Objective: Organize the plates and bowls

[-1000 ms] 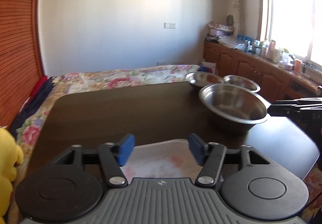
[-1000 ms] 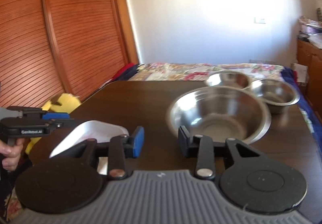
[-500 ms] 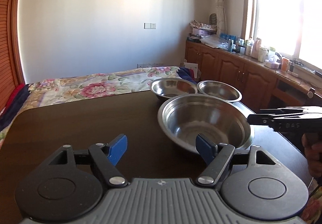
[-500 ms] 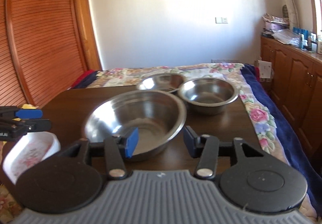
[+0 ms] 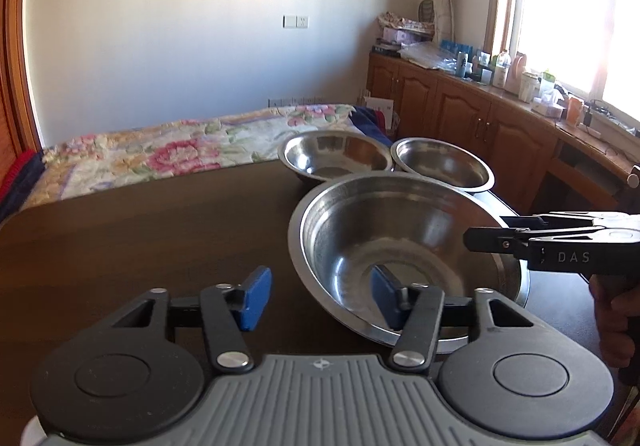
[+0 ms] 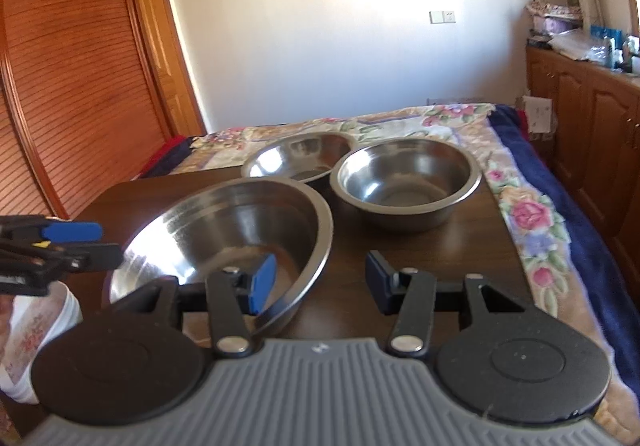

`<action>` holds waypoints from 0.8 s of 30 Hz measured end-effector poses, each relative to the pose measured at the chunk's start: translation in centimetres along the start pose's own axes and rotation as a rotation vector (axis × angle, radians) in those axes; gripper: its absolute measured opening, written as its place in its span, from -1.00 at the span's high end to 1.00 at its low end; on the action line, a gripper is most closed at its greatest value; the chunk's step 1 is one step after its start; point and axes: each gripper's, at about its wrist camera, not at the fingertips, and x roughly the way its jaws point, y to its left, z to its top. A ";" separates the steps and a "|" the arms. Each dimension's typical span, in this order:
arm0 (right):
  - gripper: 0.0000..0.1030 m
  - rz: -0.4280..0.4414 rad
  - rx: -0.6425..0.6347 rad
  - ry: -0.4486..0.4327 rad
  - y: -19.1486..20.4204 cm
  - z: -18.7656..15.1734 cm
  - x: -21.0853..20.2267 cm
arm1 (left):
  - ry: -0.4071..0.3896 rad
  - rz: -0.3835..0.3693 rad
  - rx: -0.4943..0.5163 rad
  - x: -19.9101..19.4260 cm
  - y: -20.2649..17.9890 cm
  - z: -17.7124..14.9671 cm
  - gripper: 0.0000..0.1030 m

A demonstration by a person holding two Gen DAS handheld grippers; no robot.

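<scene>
Large steel bowl (image 5: 404,246) on the bench (image 5: 140,246), near of two smaller bowls (image 6: 404,181), flanked by both tools. Left tool (image 5: 320,300) closing astride its left rim, pads not yet touching. Right tool (image 6: 320,282) half open astride its right rim, gripping nothing.

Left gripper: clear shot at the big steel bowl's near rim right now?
Likely yes. The left gripper already straddles the big steel bowl's near rim, one pad inside, one outside, jaws closing, not yet pressing. Nothing lies between; the right gripper straddles the rim's other side.

Left wrist view looks forward-down along its gripper (image 5: 320,302), close over bench (image 5: 140,238), right wrist view alike, both share large steel bowl (image 6: 224,230)
</scene>
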 end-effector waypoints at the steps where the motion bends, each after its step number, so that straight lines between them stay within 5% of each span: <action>1: 0.00 0.008 0.002 0.002 0.0 0.0 0.1 | 0.003 -0.003 -0.004 0.2 -0.1 0.0 -0.05; 10: 0.12 0.039 0.004 0.011 -0.1 -0.1 0.9 | 0.017 -0.002 0.001 1.3 -0.4 0.3 0.04; 13: 0.32 0.032 -0.001 0.001 -0.1 0.1 1.1 | 0.027 -0.014 0.000 1.4 -0.3 0.2 0.34; 15: 0.52 0.029 -0.004 -0.004 -0.1 0.1 1.1 | 0.022 -0.015 -0.017 1.1 -0.2 0.2 0.36; 24: 0.54 0.034 0.018 -0.005 0.1 0.1 0.5 | 0.008 -0.039 -0.038 -0.6 0.0 -0.2 0.36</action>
